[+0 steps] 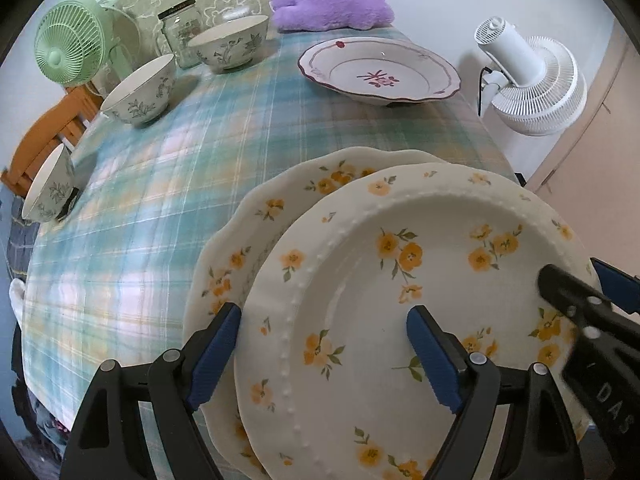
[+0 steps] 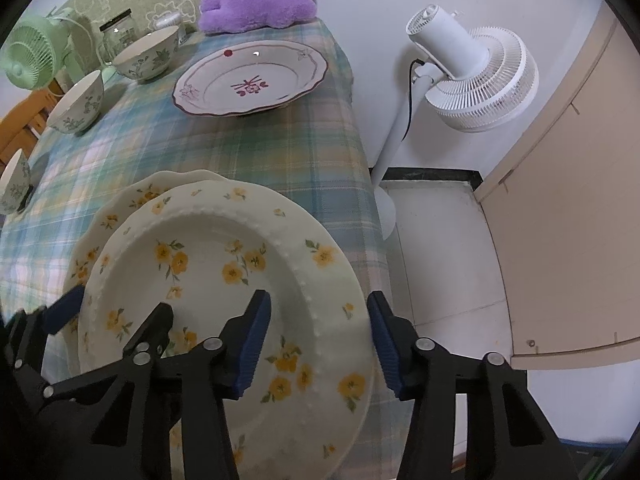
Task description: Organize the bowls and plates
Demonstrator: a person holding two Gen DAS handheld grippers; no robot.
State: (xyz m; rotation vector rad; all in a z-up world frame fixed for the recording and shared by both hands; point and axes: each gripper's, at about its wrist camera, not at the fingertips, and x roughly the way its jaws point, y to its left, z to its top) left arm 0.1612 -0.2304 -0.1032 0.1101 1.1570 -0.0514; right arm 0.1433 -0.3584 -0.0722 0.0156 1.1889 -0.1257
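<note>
Two yellow-flowered plates sit stacked at the near right corner of the plaid tablecloth. The upper plate, with a beaded ring around its well, lies shifted right on the scalloped lower plate, whose rim shows along the left and far side. Both look empty.

Further back on the right is a red-trimmed plate with a red motif in its middle, nothing in it, near the table's right edge. Along the left side stand three floral bowls: the far bowl beside a glass jar with a black lid, the middle bowl nearer, and the near-left bowl at the table's left edge. I cannot see into the bowls well enough to tell whether anything is inside. A green desk fan stands at the far left, a purple plush toy lies at the far end, and a white pedestal fan stands on the floor to the right of the table.

The left gripper reaches in from the near side with its fingers spread wide, straddling the left rim of the upper plate: one blue pad at the outer edge, the other over the well. It grips nothing. The right gripper straddles the right rim the same way, fingers apart, one pad above the plate and one just off its right edge, not clamped on it.
</note>
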